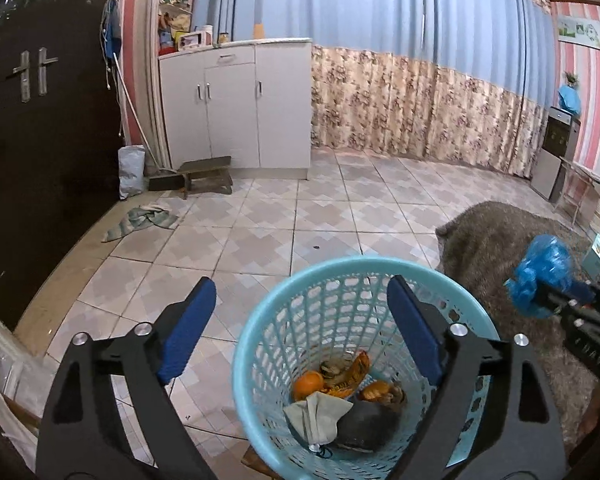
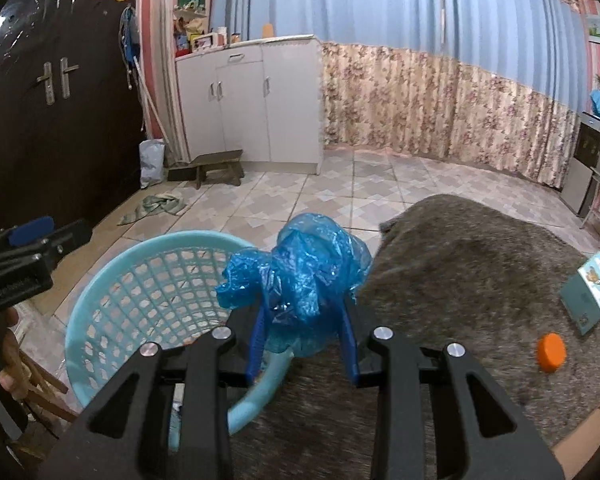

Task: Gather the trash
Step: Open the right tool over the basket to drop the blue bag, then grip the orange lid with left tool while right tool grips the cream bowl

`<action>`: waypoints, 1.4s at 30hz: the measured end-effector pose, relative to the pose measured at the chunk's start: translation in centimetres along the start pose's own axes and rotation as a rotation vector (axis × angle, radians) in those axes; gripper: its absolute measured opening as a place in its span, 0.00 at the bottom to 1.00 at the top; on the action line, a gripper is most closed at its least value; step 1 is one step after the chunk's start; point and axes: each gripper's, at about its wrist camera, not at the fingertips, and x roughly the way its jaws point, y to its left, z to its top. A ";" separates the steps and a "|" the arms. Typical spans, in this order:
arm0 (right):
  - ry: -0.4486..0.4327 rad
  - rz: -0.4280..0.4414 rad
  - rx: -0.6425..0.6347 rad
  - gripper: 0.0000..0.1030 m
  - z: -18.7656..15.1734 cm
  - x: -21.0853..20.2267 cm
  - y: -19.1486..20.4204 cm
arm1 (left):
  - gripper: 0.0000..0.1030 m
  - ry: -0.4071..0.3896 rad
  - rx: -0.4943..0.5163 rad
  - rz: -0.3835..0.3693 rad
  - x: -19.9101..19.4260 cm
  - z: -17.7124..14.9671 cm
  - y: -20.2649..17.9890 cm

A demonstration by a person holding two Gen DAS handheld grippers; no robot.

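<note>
A light blue mesh basket (image 1: 245,344) stands on the tiled floor against a grey furry surface. Orange peels (image 1: 340,376), a pale crumpled wrapper (image 1: 316,416) and a dark grey lump (image 1: 368,424) lie in its bottom. My left gripper (image 1: 300,284) hangs open above the basket's mouth with nothing between its blue pads. My right gripper (image 2: 302,308) is shut on a crumpled blue plastic bag (image 2: 308,264) and holds it just right of the basket's rim (image 2: 112,256), over the edge of the furry surface. The bag (image 1: 540,276) and right gripper (image 1: 556,300) also show at the right in the left wrist view.
On the grey furry cover (image 2: 480,280) lie an orange cap (image 2: 551,352) and a teal box (image 2: 590,298). A white cabinet (image 1: 236,100), a low wooden stool (image 1: 206,174), a cloth on the floor (image 1: 140,220) and a dark door (image 1: 40,120) stand beyond.
</note>
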 end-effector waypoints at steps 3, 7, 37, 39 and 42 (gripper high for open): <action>0.019 0.047 -0.003 0.32 -0.1 1.2 1.2 | 0.87 -0.009 0.005 0.006 -0.2 0.2 -0.2; 0.042 0.066 -0.030 0.34 -0.4 2.5 2.6 | 0.87 -0.011 0.020 0.014 -0.2 0.3 -0.5; -0.064 -0.198 -0.065 0.89 -3.8 -10.2 -9.6 | 0.95 0.020 0.015 -0.099 -7.0 -2.5 -8.9; -0.060 -0.234 -0.031 0.89 -4.5 -11.6 -12.2 | 0.95 0.022 0.029 -0.124 -7.2 -2.8 -10.7; -0.056 -0.295 0.011 0.89 -5.5 -13.4 -15.6 | 0.95 0.035 0.046 -0.169 -6.9 -3.0 -13.2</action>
